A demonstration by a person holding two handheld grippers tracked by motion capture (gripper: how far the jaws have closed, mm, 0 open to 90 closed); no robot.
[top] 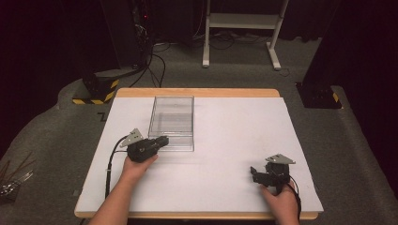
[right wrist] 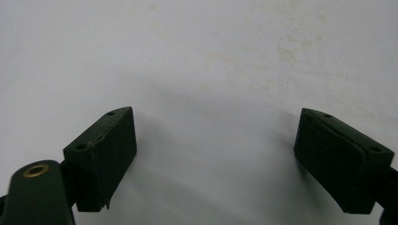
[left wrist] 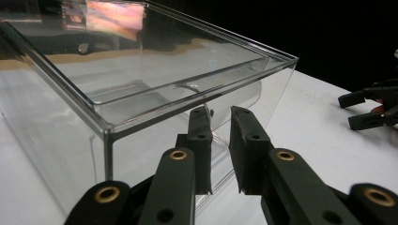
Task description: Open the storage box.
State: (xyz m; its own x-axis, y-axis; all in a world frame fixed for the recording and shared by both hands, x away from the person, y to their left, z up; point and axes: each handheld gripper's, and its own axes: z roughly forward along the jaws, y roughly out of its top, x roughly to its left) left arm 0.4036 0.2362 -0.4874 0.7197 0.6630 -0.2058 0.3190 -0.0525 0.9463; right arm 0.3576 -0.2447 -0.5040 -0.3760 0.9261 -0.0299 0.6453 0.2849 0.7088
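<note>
Left gripper (top: 162,140), held in the person's left hand (top: 136,166): its two black jaws stand close together with a narrow gap between them, and their tips lie at the near lower wall of the clear plastic box (top: 172,123). From the left gripper view (left wrist: 220,122) the jaws seem to straddle the near wall close to the box's corner, but whether the pads press on the plastic cannot be told through the transparent wall. The box lies directly ahead of this gripper, open side up, its long sides running away from the jaws; its near corner (left wrist: 109,129) rises just to the left of the left jaw.

Right gripper (top: 256,174), held in the person's right hand (top: 281,199): released, the jaws spread wide with nothing between them. In the right gripper view (right wrist: 213,154) the two pads hang over the bare white table sheet (right wrist: 197,56), which shows faint yellowish stains ahead of the jaws. This gripper sits well apart from the box, off to the right of the left gripper and nearer the person. In the left gripper view it appears far off at the right edge (left wrist: 363,110), jaws parted.

A grey three-cornered plate (top: 133,137) tops the left gripper, and a black cable (top: 111,159) trails back from it beside the forearm.
</note>
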